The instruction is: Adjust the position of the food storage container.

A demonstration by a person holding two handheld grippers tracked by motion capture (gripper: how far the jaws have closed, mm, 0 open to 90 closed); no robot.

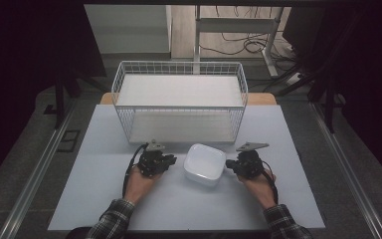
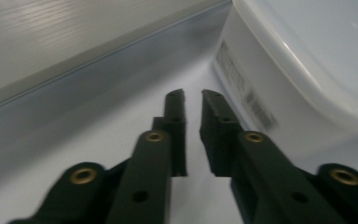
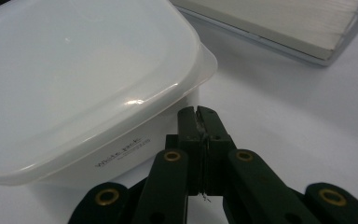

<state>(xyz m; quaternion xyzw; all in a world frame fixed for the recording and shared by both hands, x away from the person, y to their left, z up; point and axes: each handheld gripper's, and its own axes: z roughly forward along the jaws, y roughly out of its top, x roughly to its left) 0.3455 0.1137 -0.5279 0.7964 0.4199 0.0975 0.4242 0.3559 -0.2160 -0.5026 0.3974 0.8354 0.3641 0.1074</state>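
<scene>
Container: a white lidded plastic container [image 1: 205, 164] sits on the table between your two hands, just near of the wire basket; its lid is on.
Container label: your right gripper view shows small print on the side wall of the container [image 3: 88, 93]; your left gripper view shows a blurred barcode-like label on the container [image 2: 279, 88].
Left gripper: your left gripper [image 1: 171, 160] rests just left of the container, apart from it; in your left gripper view the left gripper [image 2: 192, 95] has its jaws a narrow gap apart, with nothing between them, over bare table.
Right gripper: your right gripper [image 1: 229, 163] lies at the container's right side; in your right gripper view the right gripper [image 3: 197, 111] has its jaws pressed together, holding nothing, tips right by the wall under the lid's rim. Whether they touch the wall, you cannot tell.
Hands: your left hand [image 1: 140, 181] and right hand [image 1: 259, 183] come in from the near edge in plaid sleeves.
Wire basket: a white wire basket [image 1: 124, 87] stands at the far half of the table, just beyond the container.
Table: a pale table [image 1: 179, 204] top carries everything.
Floor: cables [image 1: 243, 45] lie on the floor beyond the table.
</scene>
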